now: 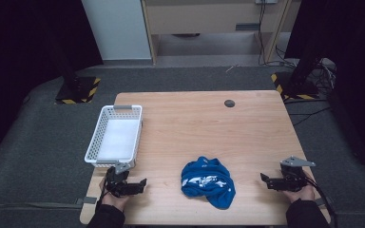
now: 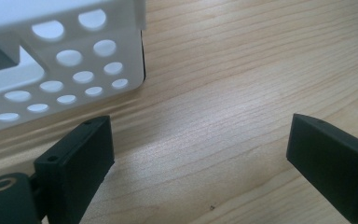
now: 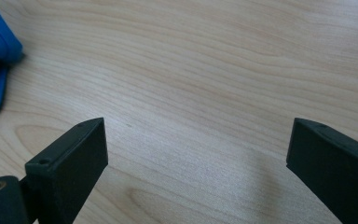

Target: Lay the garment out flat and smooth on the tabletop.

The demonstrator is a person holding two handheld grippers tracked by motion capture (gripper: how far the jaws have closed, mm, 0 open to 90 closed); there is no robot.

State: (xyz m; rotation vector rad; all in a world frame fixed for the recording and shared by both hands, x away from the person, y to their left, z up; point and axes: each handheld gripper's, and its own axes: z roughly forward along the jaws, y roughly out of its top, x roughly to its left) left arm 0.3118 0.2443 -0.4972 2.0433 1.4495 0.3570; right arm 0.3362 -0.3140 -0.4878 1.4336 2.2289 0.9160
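A crumpled blue cloth [image 1: 208,182] with white print lies at six o'clock; both the left gripper [image 1: 134,183] and right gripper [image 1: 267,180] gape empty.

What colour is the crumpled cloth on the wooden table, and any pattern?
The crumpled cloth is bright blue with white printed markings, clearest in the high view.

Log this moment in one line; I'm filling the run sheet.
left gripper: open, empty, by white basket | right gripper: open, empty | blue cloth: crumpled between them
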